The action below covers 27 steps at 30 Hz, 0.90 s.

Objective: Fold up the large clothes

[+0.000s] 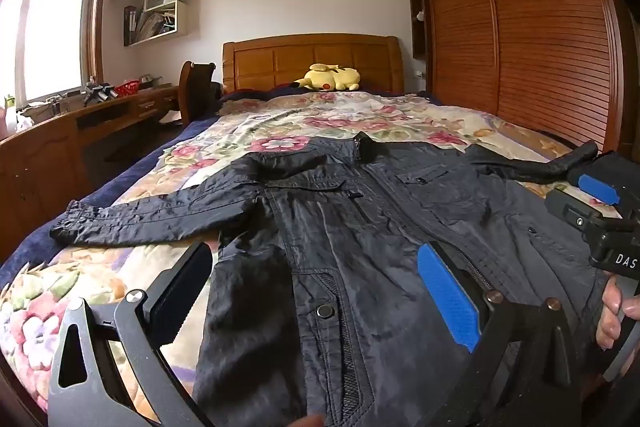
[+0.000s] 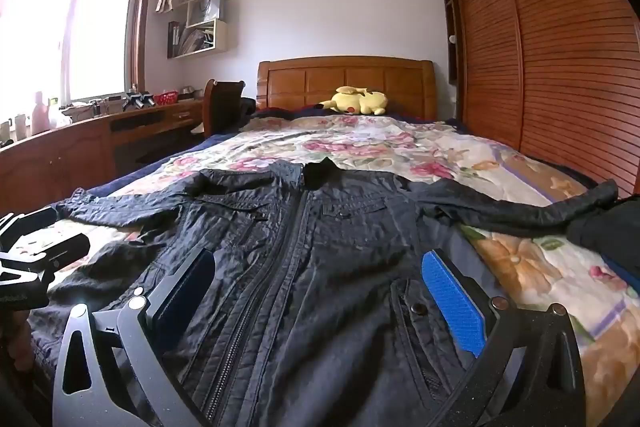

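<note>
A dark navy zip-up jacket (image 1: pixel 360 247) lies front up and spread flat on the floral bedspread (image 1: pixel 312 119), collar toward the headboard, both sleeves stretched out sideways. It also shows in the right wrist view (image 2: pixel 304 259). My left gripper (image 1: pixel 316 291) is open, hovering over the jacket's lower left front, holding nothing. My right gripper (image 2: pixel 316 291) is open over the lower right front near the hem, empty. The right gripper also shows in the left wrist view (image 1: pixel 600 211) at the right edge, held by a hand. The left gripper shows at the left edge of the right wrist view (image 2: pixel 36 259).
A yellow plush toy (image 1: pixel 330 77) lies by the wooden headboard (image 1: pixel 312 61). A slatted wooden wardrobe (image 1: pixel 520 27) runs along the bed's right side. A wooden desk (image 1: pixel 80 123) with clutter and a chair (image 1: pixel 196 91) stand at the left under the window. A dark folded item (image 2: pixel 608 227) lies at the bed's right edge.
</note>
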Available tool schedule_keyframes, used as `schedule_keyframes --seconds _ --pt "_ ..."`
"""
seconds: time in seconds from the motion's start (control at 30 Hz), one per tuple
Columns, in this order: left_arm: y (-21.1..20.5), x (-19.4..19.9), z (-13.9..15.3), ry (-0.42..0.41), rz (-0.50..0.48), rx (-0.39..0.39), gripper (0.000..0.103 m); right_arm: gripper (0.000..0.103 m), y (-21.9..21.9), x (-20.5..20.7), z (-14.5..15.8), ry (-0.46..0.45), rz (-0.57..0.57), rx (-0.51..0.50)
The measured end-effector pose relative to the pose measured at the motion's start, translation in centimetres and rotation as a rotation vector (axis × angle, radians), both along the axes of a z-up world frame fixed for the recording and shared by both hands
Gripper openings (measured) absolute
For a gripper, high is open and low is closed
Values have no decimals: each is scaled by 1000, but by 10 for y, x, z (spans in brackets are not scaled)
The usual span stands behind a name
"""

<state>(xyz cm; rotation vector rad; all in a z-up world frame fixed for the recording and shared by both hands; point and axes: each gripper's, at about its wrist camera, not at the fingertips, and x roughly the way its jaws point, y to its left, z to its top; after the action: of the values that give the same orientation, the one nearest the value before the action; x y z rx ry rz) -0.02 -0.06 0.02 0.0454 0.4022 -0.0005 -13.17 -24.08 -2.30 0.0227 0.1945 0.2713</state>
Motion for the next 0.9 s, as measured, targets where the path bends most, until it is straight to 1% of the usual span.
schedule_keyframes --seconds 0.27,0.3,0.9 --pt "-2 -1 0 -6 -1 -6 103 103 0 0 0 -6 -6 -6" --pt "0 0 0 -2 -1 -17 103 103 1 1 1 -6 -7 -6" --pt "0 1 -1 -7 3 -14 103 103 -1 2 1 0 -8 -1"
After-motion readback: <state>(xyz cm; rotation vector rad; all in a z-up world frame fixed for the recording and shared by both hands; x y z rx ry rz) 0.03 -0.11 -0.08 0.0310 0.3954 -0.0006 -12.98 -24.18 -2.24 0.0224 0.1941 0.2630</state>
